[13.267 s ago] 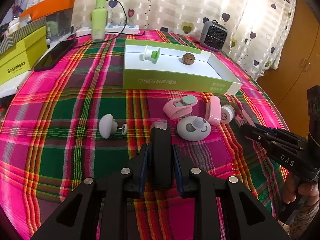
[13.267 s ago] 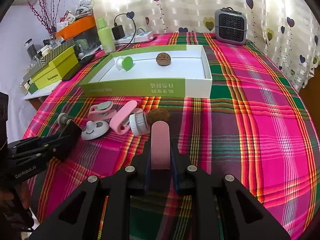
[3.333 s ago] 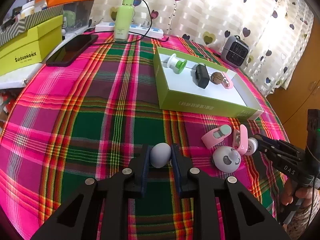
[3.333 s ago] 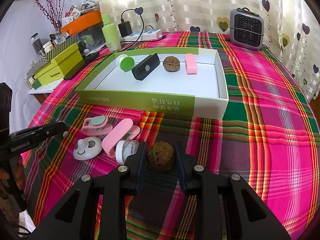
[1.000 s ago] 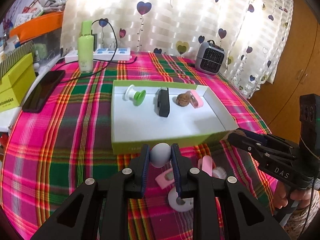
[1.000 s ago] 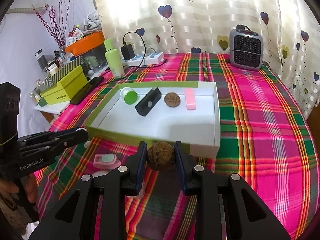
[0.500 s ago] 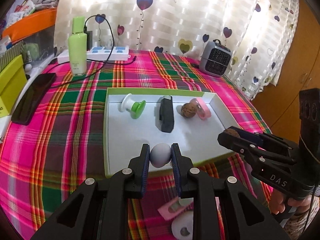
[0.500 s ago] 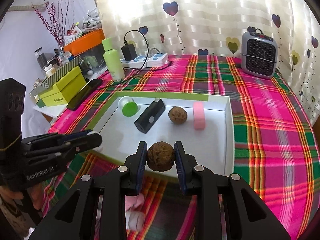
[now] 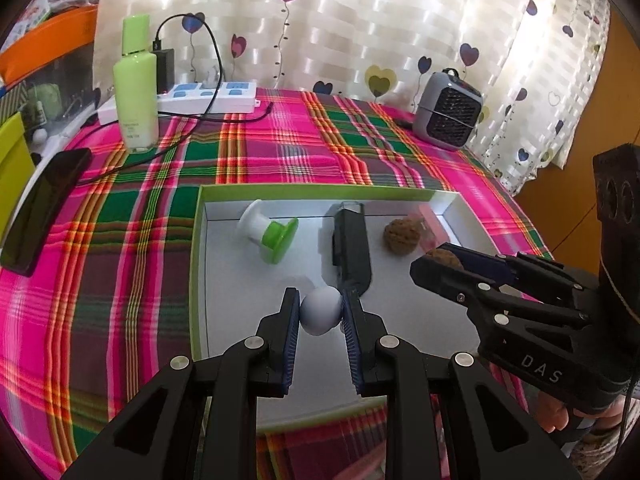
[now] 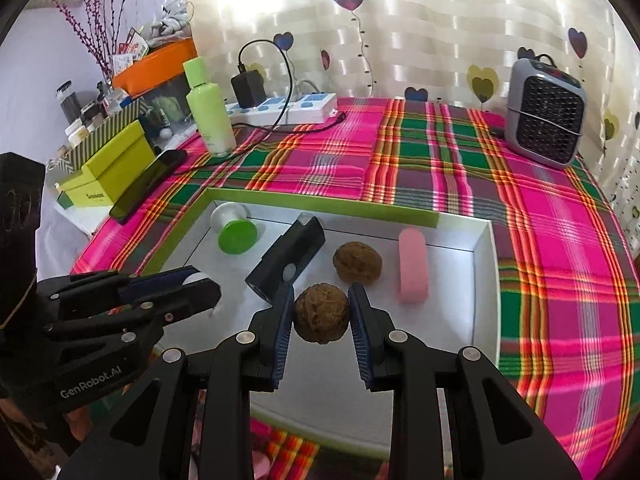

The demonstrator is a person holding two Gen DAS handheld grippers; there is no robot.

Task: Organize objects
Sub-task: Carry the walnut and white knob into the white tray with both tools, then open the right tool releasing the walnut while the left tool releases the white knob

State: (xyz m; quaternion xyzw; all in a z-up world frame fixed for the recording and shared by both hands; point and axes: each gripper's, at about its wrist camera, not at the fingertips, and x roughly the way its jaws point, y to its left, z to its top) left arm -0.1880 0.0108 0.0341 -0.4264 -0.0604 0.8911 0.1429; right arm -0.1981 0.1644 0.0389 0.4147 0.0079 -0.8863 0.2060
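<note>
Left hand-held gripper (image 9: 320, 314): you grip the pale grey knob (image 9: 321, 311) above the tray (image 9: 198, 280).
Right hand-held gripper (image 10: 320, 314): you clench a walnut (image 10: 321, 313), near side.

A table under a pink-and-green plaid cloth (image 10: 440, 168) carries everything. Directly ahead of both tongs, a shallow green-edged white box (image 10: 320, 202) lies on the cloth; beyond its far wall and to the left stand a pale green bottle (image 10: 210, 114) and a white power strip (image 10: 288, 108) with a black charger plugged in, while a small grey heater (image 10: 544, 114) sits far right. A black phone (image 9: 44, 206) lies at the cloth's left edge.
</note>
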